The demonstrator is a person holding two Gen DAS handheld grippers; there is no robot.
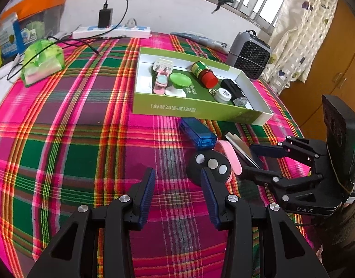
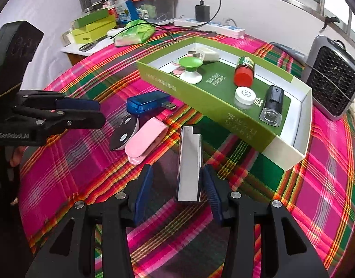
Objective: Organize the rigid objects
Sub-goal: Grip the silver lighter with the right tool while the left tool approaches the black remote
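Note:
A green box (image 1: 196,112) (image 2: 200,102) lies on the plaid cloth and holds a red-capped bottle (image 1: 205,73) (image 2: 244,71), a green knob (image 1: 178,81) (image 2: 189,66), a white cap (image 2: 245,95) and a black item (image 2: 273,103). In front of it lie a blue USB device (image 1: 198,133) (image 2: 146,103), a black round remote (image 1: 209,165) (image 2: 123,132), a pink clip (image 2: 146,140) and a silver lighter (image 2: 190,164). My right gripper (image 2: 177,187) is open around the lighter, which lies against the right finger. My left gripper (image 1: 177,190) is open and empty, just left of the remote.
A grey mini fan (image 1: 251,54) (image 2: 332,81) stands right of the box. A green tissue pack (image 1: 41,62), a white power strip (image 1: 112,31) with charger and cables lie at the back. Boxes and clutter (image 2: 94,29) sit on a side table at the far left.

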